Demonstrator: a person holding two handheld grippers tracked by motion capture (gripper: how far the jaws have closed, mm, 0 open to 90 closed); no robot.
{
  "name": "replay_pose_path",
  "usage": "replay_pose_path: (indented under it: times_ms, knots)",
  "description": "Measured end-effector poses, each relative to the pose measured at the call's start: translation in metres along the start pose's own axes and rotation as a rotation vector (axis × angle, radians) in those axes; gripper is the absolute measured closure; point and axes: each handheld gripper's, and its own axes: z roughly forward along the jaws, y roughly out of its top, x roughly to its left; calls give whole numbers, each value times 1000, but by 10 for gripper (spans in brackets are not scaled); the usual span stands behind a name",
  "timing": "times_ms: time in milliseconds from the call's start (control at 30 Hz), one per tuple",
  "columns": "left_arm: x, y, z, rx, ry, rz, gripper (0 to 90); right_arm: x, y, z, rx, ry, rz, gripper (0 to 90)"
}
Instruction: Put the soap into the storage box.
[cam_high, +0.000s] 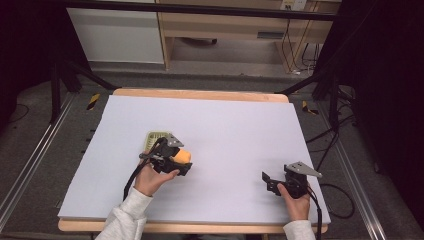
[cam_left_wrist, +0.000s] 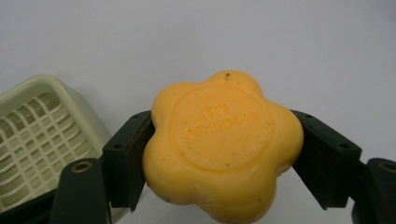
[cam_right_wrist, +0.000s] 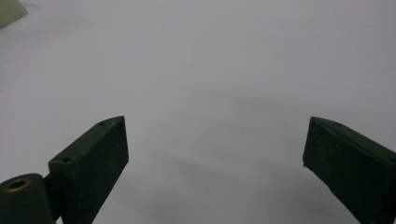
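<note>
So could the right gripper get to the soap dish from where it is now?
Probably yes: the right gripper is open and empty, with bare table between. But the left gripper and soap crowd the dish.

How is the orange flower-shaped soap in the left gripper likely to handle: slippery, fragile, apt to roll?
The orange soap looks rigid and keeps its lobed shape between the left gripper jaws, so probably stiff. Its smooth, waxy surface may slip under a light squeeze. The flat faces suggest it would rest rather than roll.
</note>
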Motion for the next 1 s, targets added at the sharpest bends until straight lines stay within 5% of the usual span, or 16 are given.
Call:
replay_pose_path:
  times_ms: [1000]
  knots:
    - [48, 1, -19, -55, 96, -102, 261, 0, 0, 0, 1, -5, 1, 73]
